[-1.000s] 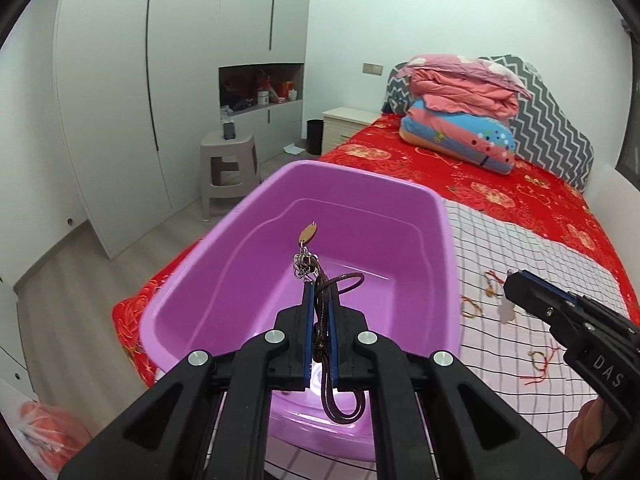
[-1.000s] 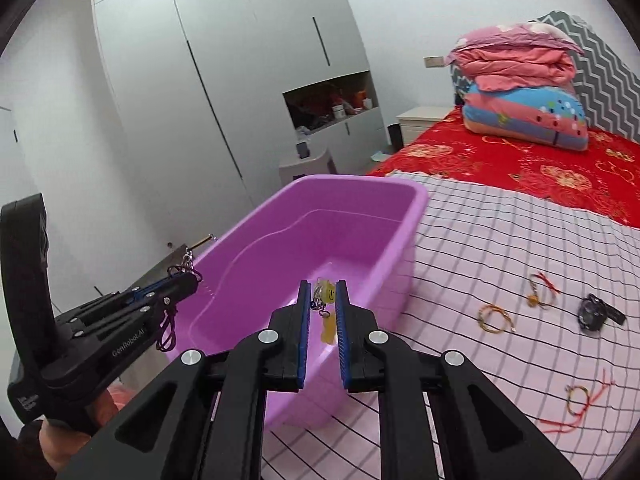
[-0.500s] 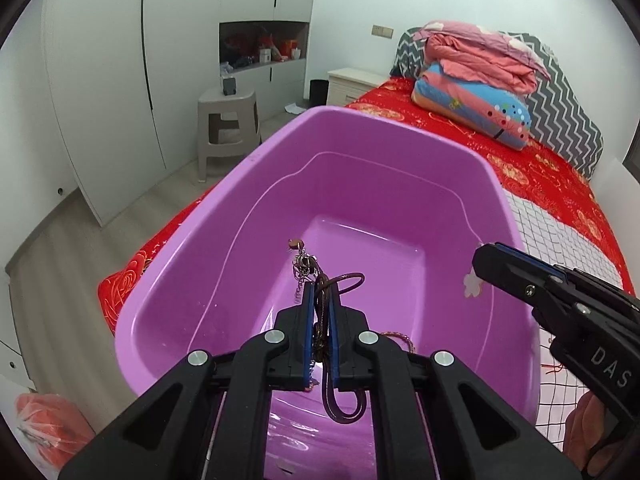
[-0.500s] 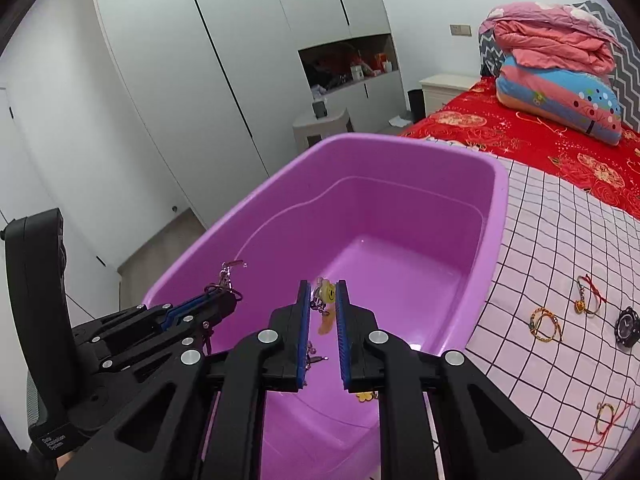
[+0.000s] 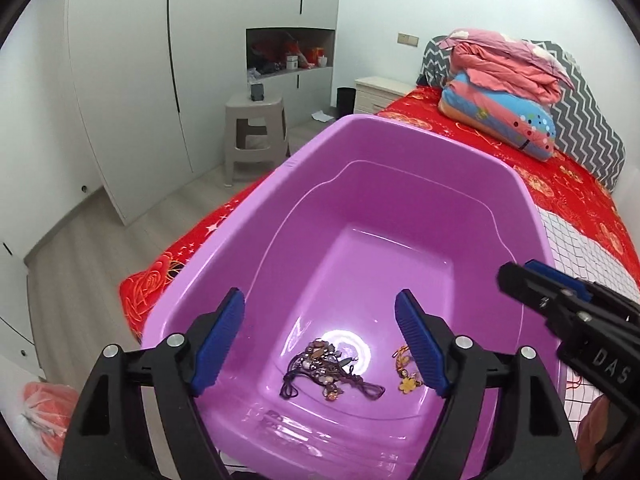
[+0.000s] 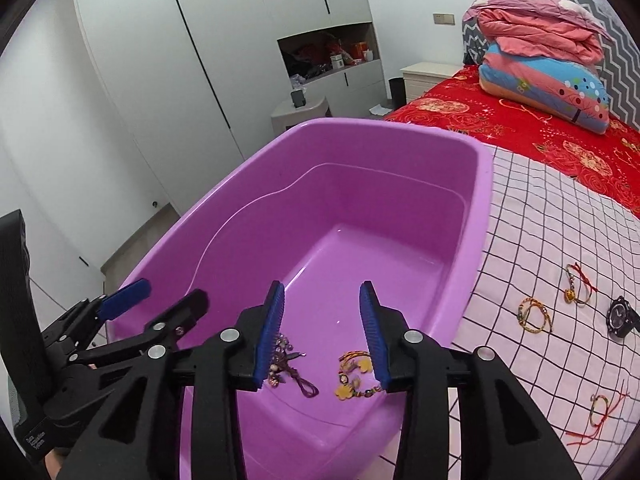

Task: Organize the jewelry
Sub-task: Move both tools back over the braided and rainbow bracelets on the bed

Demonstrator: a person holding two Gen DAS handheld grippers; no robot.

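A purple plastic tub (image 5: 360, 132) (image 6: 482, 184) sits on the bed. On its floor lie a dark corded bracelet with beads (image 5: 326, 374) (image 6: 286, 364) and a gold flower-charm bracelet (image 5: 406, 372) (image 6: 354, 376). My left gripper (image 5: 320, 320) hangs over the tub's near end; its jaws are opening wide, with nothing between them. My right gripper (image 6: 322, 308) is beside it over the tub, its jaws also opening and holding nothing. Both pieces lie loose below the fingers.
On the checked sheet (image 6: 540, 240) right of the tub lie several bracelets (image 6: 534, 316) (image 6: 578, 288) (image 6: 600, 408) and a black watch (image 6: 620, 316). Folded quilts (image 6: 540, 52) and a red bedspread are at the far end. A grey stool (image 5: 256, 132) stands by the wardrobe.
Both grippers opened and let go of their jewelry; the dark corded bracelet and the gold charm bracelet dropped to the tub floor. Both grippers had moved forward and down over the tub.
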